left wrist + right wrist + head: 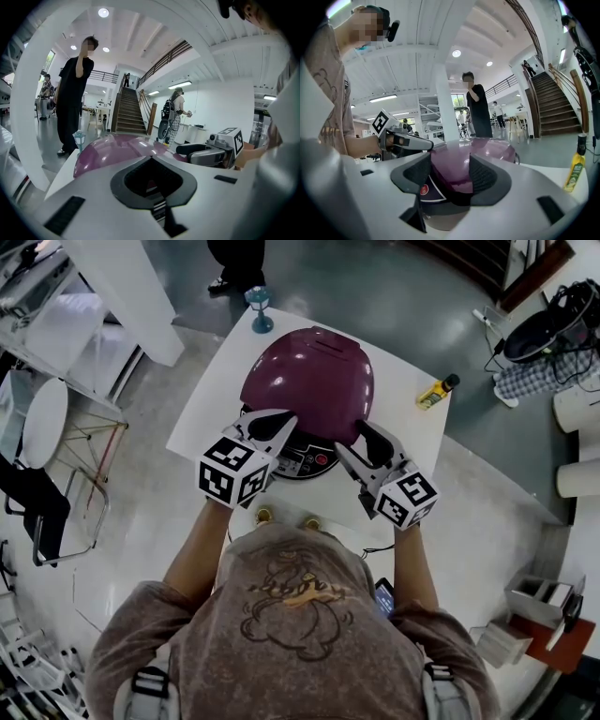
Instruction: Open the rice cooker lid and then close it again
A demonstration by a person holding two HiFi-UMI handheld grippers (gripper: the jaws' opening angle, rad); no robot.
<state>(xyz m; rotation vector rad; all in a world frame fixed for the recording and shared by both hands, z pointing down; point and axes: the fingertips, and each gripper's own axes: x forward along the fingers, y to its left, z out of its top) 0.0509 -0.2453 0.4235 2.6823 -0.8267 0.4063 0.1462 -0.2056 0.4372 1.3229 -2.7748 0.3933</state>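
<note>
The rice cooker lid [309, 376], that purple dome, is down and shut, and the cooker sits mid-way along the white table [412, 442] with its control panel [305, 460] facing the person. So the hinge is presumably on the far side, and the front lip has to swing up and away from them.

The right gripper [356, 442] is the one that's set up for it. It's at the front right of the dome with its jaws about half open, and in the right gripper view the purple front of the lid sits straight ahead between the pads [483, 174]. I honestly can't tell if they're touching it yet; it looks like not quite.

The left gripper [286, 432] is at the front left by the panel, tips closed together, holding nothing. The lid is just past its nose
</note>
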